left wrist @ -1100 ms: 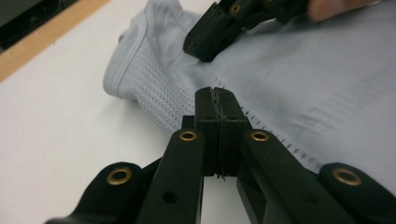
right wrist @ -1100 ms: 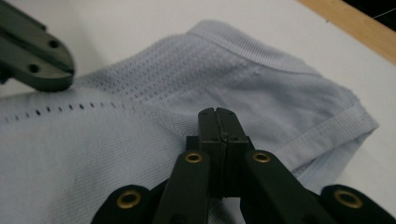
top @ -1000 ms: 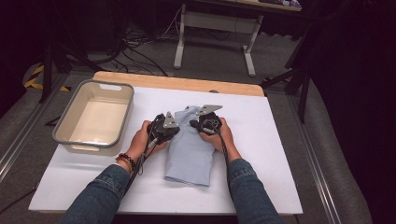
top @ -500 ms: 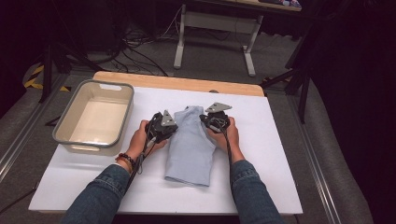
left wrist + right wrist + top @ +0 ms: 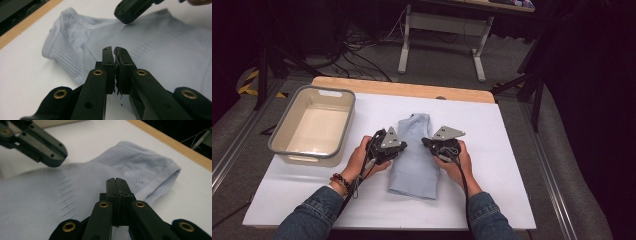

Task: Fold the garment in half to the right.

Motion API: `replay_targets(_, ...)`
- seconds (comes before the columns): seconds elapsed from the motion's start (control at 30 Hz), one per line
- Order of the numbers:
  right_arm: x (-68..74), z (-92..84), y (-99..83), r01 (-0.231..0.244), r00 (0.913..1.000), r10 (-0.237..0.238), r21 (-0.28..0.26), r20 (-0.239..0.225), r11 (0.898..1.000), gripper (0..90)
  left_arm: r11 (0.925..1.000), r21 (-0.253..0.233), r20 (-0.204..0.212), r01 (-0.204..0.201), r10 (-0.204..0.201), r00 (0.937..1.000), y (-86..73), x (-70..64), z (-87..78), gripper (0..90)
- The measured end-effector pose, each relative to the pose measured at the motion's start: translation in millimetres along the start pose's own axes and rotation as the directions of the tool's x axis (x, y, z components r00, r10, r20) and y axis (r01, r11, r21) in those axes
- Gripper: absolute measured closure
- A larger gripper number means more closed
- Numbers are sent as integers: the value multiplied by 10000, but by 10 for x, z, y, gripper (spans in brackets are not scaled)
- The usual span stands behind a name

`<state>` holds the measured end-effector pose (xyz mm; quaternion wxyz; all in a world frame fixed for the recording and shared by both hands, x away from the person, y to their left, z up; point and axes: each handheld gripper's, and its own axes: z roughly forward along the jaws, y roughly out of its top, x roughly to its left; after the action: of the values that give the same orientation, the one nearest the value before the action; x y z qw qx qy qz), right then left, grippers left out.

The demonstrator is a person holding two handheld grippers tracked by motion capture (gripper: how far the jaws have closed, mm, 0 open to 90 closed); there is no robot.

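Note:
A light blue folded garment (image 5: 414, 167) lies flat in the middle of the white table top (image 5: 507, 165), its ribbed opening toward the far side. My left gripper (image 5: 404, 146) hovers at the garment's left edge, jaws shut with nothing between them. My right gripper (image 5: 425, 142) sits over its right part, also shut and empty. In the left gripper view the closed jaws (image 5: 114, 51) point across the garment (image 5: 160, 42), with the other gripper (image 5: 132, 10) beyond. In the right gripper view the closed tips (image 5: 117, 181) stand over the garment (image 5: 37, 195), facing the left gripper (image 5: 37, 142).
A grey-rimmed beige tub (image 5: 279, 135) stands on the left of the table. A wooden strip (image 5: 402, 89) runs along the table's far edge. Beyond it are a dark floor, cables and a metal stand (image 5: 439, 22).
Both hands have drawn back toward the near edge, off the garment's far end. The right gripper swung outward to the right, then came back in. The garment's top lies uncovered.

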<state>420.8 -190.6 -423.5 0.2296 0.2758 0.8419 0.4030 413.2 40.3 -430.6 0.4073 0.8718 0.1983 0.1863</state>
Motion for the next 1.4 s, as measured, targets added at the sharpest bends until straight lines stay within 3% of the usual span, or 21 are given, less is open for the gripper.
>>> replay_targets(0.17,68,14,-142,-46,10000,46,169,-44,9998,900,9990,121,161,426,-428,9990,-112,0,87,864)
replay_targets(0.3,95,41,-203,105,9999,-111,463,132,9989,900,9993,343,9,117,-117,9999,-123,-20,115,865)
replay_targets(0.5,94,32,-241,311,9985,-340,651,434,9974,900,9984,569,-333,1,18,9994,-141,-44,137,870)
replay_targets(0.67,11,-83,-255,-33,9975,3,416,702,9991,900,9996,-174,-351,202,-208,9992,-99,-25,17,830)
replay_targets(0.8,-30,-211,-251,-194,9955,178,166,929,9997,900,9981,-612,-318,70,-89,9995,-49,-73,-76,827)
replay_targets(0.93,-8,-332,-222,-238,9970,259,-290,734,9993,900,9961,-882,-183,-81,65,9998,-7,-134,-131,823)
replay_targets(1.1,78,-392,-228,8,9989,5,-284,478,9996,884,9977,-494,56,-460,463,9989,-20,-253,-87,818)
replay_targets(1.2,96,-392,-275,95,9992,-93,-59,401,9999,871,9970,-261,-14,-728,728,9973,-54,-290,-44,814)
replay_targets(1.4,78,-342,-389,23,9993,-36,323,380,9995,864,9973,167,-40,-718,719,9974,-118,-306,24,819)
